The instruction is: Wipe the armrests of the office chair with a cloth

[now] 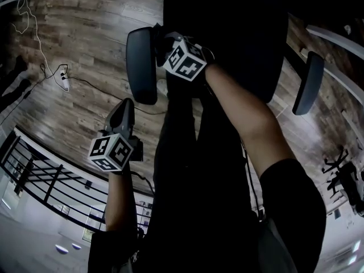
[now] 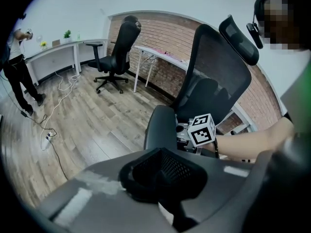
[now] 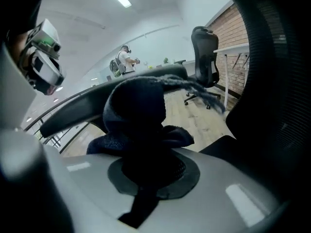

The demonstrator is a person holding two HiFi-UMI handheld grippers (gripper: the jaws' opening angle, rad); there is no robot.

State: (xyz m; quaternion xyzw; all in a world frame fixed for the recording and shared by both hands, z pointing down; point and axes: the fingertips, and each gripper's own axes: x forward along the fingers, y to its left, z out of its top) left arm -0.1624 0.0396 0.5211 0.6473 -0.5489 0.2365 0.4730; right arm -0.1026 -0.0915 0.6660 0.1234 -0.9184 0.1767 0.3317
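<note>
Right tool (image 1: 164, 43) pinches cloth (image 3: 138, 108), angled down at armrest (image 1: 141, 67), evidently to wipe; contact unclear. Left tool (image 1: 121, 117) pressed together, empty, held aside, out of way.

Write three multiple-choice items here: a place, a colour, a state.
1. In the head view, the right tool is nearest: A) the dark padded armrest at the picture's left; B) the other armrest; C) the floor cable.
2. The fuzzy fabric cloth is: A) white; B) dark blue; C) yellow.
3. The right tool's jaws are: A) open, empty; B) shut on the cloth; C) shut on a cable.
Answers: 1 A, it sits right beside that armrest; 2 B, the right gripper view shows it; 3 B, cloth bunches from pressed jaws.
</note>
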